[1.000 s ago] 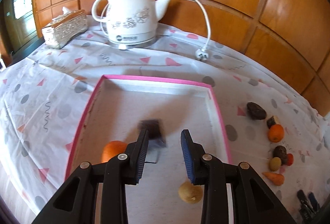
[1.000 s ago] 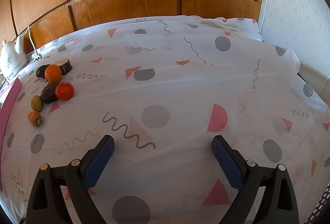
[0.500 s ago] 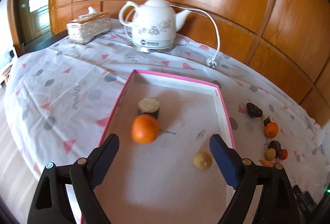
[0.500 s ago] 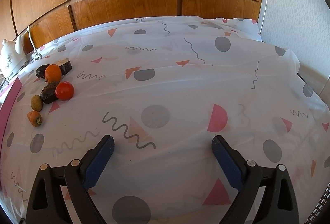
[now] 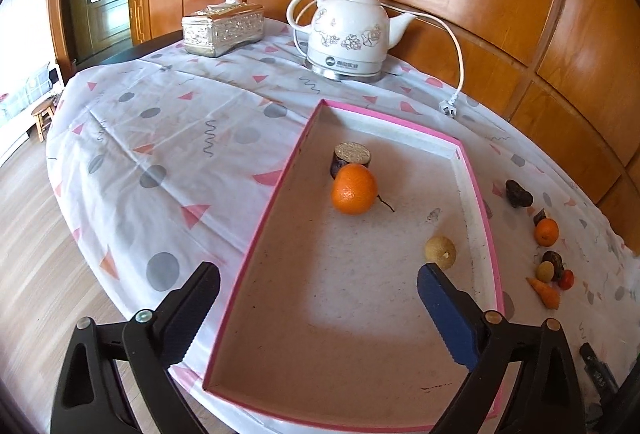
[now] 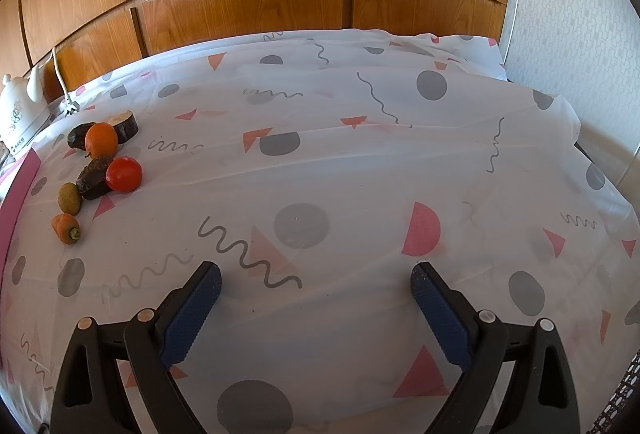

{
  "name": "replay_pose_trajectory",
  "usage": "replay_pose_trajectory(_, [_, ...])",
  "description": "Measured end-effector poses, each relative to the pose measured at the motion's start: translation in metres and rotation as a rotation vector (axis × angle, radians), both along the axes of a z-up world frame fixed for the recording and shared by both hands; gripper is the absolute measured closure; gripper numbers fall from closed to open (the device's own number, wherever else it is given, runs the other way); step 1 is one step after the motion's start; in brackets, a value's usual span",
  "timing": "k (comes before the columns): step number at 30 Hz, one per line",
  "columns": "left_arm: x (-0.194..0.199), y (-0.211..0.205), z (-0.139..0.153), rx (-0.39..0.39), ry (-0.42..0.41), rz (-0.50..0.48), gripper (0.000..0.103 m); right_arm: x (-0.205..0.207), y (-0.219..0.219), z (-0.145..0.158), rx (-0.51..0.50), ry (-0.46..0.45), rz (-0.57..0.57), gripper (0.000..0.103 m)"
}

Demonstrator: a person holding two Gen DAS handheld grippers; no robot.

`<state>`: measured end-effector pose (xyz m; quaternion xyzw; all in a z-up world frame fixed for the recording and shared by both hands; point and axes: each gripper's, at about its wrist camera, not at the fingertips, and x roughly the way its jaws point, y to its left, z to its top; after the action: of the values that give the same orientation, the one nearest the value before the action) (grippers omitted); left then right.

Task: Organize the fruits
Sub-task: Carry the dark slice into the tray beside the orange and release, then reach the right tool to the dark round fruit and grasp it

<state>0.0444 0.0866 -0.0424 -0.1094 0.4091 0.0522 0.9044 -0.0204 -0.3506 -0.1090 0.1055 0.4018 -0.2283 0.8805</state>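
The left tool [image 5: 318, 288] had pulled back from the pink tray [image 5: 264, 210], jaws apart and empty, leaving the firm, round orange [image 5: 354, 189] best gripped across its middle.

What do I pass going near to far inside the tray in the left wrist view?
Left gripper, open over the tray → small yellow fruit → orange → dark round slice touching the orange behind it → far tray wall.
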Motion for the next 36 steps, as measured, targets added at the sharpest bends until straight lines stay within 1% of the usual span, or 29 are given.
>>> replay_pose_trajectory(5, [-0.003, 0.000, 0.002, 0.020, -0.010, 0.006, 0.000, 0.008, -0.002, 0.004, 0.028, 0.058, 0.001, 0.005])
replay_pose_trajectory(7, [-0.004, -0.001, 0.001, 0.019, -0.008, 0.001, 0.000, 0.011, 0.000, 0.005, 0.046, 0.068, 0.021, 0.005])
replay_pose_trajectory(11, [-0.005, -0.003, -0.002, 0.015, 0.002, -0.007, 0.000, 0.018, 0.013, 0.006, 0.045, 0.080, 0.073, 0.005])
replay_pose_trajectory(23, [-0.009, -0.005, -0.004, 0.009, 0.010, -0.013, 0.000, 0.044, 0.050, 0.027, 0.037, 0.049, 0.212, 0.007])
replay_pose_trajectory(27, [-0.010, -0.003, -0.003, 0.002, 0.008, -0.007, 0.000, 0.056, 0.063, 0.032, 0.028, 0.044, 0.262, 0.011])
replay_pose_trajectory(31, [-0.011, 0.000, -0.004, -0.005, 0.010, 0.000, 0.000, 0.067, 0.078, 0.039, 0.015, 0.035, 0.309, 0.012])
replay_pose_trajectory(36, [-0.012, 0.002, -0.004, -0.013, 0.013, 0.005, 0.000, 0.090, 0.099, 0.049, -0.019, 0.021, 0.386, 0.016])
